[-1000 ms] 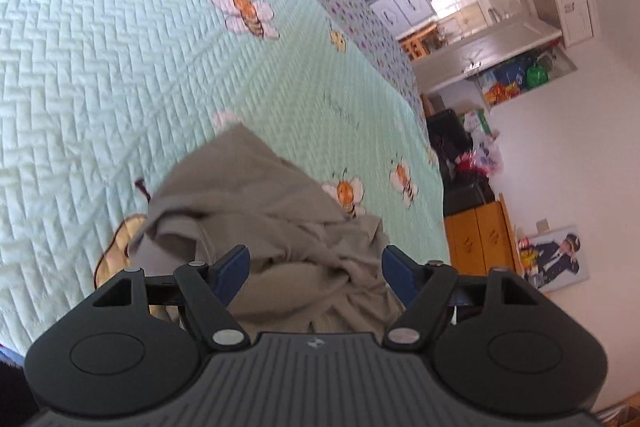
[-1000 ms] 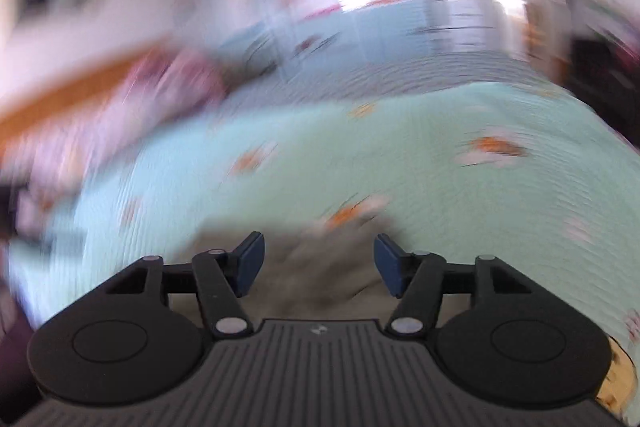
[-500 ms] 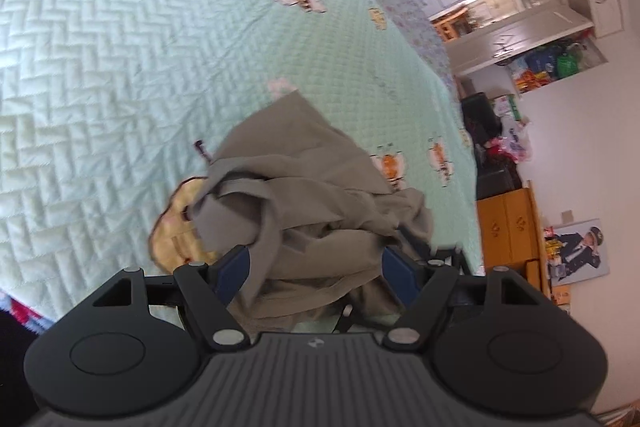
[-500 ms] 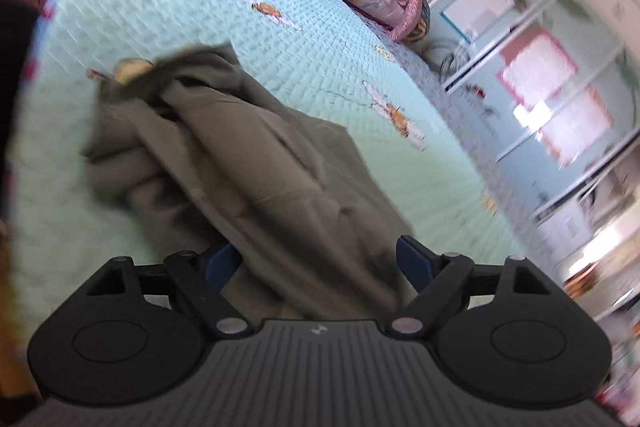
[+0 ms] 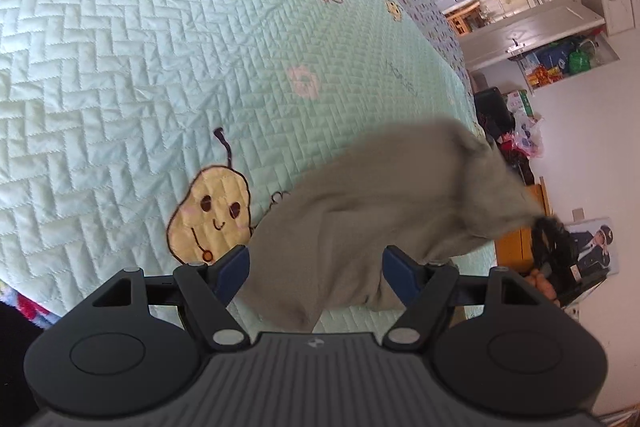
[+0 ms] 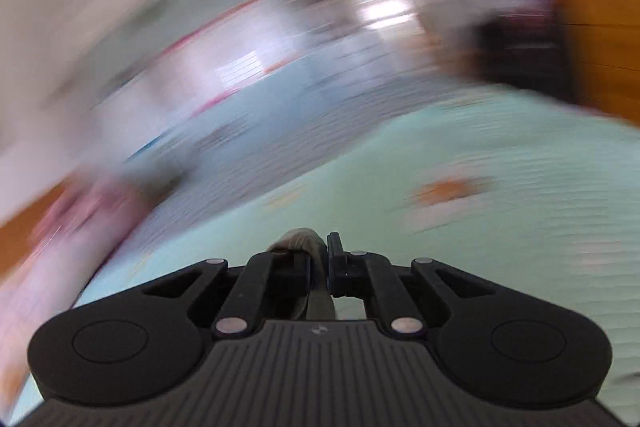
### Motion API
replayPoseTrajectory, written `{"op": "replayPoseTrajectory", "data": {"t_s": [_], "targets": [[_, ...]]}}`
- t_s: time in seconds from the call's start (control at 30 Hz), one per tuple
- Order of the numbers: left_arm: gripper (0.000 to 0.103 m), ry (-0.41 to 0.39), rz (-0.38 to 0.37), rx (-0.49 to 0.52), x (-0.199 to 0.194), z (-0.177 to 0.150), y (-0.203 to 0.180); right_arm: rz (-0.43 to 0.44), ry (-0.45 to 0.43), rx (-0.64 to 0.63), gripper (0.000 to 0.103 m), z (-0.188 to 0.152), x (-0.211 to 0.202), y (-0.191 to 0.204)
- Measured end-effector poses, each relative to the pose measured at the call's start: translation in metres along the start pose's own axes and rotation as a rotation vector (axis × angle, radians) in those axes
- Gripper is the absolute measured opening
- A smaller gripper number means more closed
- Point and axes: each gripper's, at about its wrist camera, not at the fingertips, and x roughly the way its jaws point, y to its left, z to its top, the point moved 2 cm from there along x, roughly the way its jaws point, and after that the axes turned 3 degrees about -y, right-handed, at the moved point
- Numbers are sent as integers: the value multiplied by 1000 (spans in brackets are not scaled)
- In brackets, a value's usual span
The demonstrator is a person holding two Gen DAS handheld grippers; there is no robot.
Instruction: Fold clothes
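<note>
On a mint-green quilted bed (image 5: 120, 75), the right gripper (image 6: 319, 261) has just clamped an olive-grey cloth garment (image 5: 360, 223), stretched rightward; the left gripper (image 5: 316, 269) gapes empty beside its near end.

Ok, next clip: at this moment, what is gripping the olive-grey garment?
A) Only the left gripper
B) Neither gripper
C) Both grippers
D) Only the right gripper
D: the right gripper has its jaws closed on a fold of the olive-grey garment, having just snapped shut on it, while the left gripper has its blue pads spread wide, pressing on nothing, though the cloth lies between them on the bee-print quilt.
</note>
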Motion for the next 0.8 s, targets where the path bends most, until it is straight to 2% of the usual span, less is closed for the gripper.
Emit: {"op": "replayPoseTrajectory", "data": {"t_s": [0.07,0.2,0.27,0.33,0.47,0.5,0.57,0.63,0.73,0.8], "targets": [[76,27,16,27,11,-6,-2,-209,-11,71,13,20,-4,-61],[76,111,29,58,41,-24,-6,-224,90,17,18,-3,-41,-102],[76,141,22,59,52,-31,-9,-228,142,-11,35,-15,-60,-121],[76,156,22,70,59,-35,-14,-213,130,-59,45,-35,-83,-112],[76,153,23,87,68,-39,-20,-116,53,-242,57,-66,-102,-46],[76,151,32,85,71,-40,-20,-64,38,-308,59,-73,-105,-32],[76,154,36,78,75,-43,-21,51,21,-455,71,-85,-113,3],[76,165,26,80,75,-46,-21,181,40,-592,78,-98,-113,37],[76,180,19,86,72,-49,-20,379,103,-829,78,-126,-114,84],[76,166,21,74,64,-47,-14,468,152,-998,78,-152,-114,114]]}}
